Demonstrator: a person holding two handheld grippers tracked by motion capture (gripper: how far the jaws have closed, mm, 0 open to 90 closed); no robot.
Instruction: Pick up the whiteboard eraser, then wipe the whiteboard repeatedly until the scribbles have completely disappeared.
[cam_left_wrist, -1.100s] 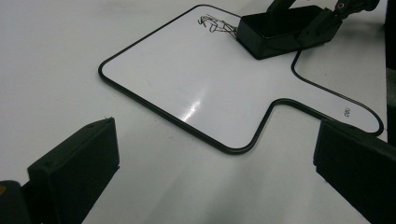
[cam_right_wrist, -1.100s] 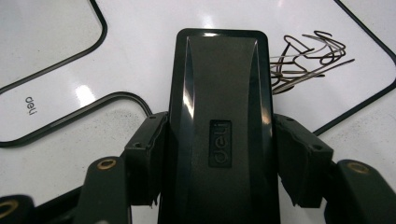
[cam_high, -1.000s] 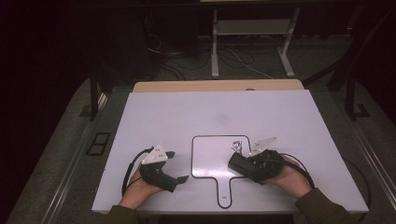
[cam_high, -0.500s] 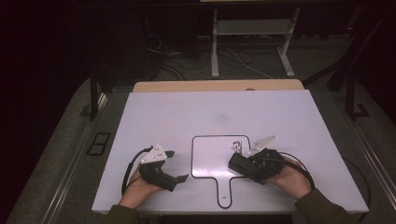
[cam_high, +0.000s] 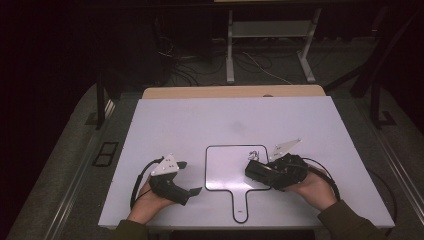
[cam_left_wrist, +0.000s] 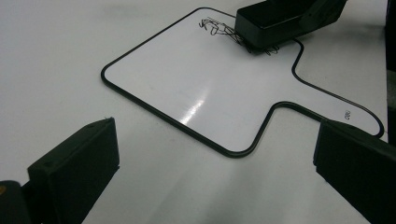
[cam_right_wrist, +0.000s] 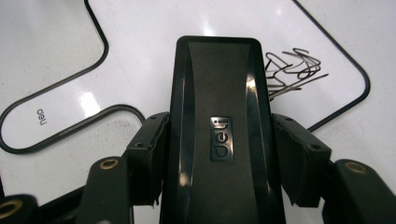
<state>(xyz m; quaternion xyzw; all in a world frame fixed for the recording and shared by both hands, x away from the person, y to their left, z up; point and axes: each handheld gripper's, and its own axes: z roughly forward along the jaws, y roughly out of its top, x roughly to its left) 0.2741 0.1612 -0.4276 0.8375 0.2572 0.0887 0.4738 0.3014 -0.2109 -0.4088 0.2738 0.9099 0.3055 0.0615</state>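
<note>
Fingers (cam_right_wrist: 152, 158) clamped on eraser (cam_right_wrist: 219, 102), prob.

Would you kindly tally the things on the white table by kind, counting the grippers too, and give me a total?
Handheld whiteboards: 1, the paddle-shaped whiteboard with black scribbles.
Black erasers: 1, the eraser, held over the board.
Grippers: 2, the left gripper open, the right gripper shut on the eraser.
Total: 4

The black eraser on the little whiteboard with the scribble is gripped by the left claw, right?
Not quite: the right claw grips the black eraser, its jaws pressed on both sides, as the right gripper view shows. The eraser does sit on the whiteboard by the scribble. The left claw is open, beside the board.
</note>
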